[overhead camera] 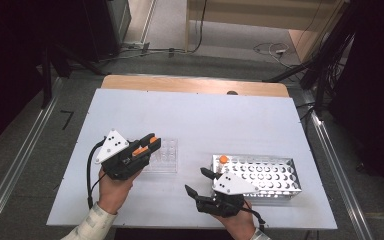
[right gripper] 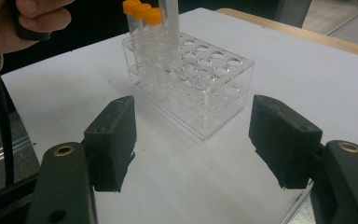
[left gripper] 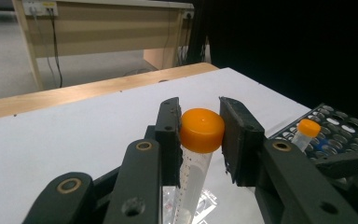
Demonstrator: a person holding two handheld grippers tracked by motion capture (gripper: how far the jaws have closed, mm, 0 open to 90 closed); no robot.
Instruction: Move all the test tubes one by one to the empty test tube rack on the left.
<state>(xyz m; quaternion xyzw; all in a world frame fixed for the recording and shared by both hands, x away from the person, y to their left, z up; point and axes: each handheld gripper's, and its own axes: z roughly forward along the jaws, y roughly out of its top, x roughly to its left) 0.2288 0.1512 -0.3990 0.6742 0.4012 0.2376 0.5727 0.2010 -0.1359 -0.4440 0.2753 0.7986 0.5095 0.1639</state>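
Four capped tubes (left gripper: 200, 135) — two racks (overhead camera: 255, 175)

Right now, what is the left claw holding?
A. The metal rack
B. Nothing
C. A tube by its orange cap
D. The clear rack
C: in the left gripper view the left claw pinches the orange cap of a tube, over the clear rack.

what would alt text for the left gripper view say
The left claw is shut on an orange-capped tube, gripping it at the cap above a white table. At right, another orange-capped tube stands in a perforated metal rack.
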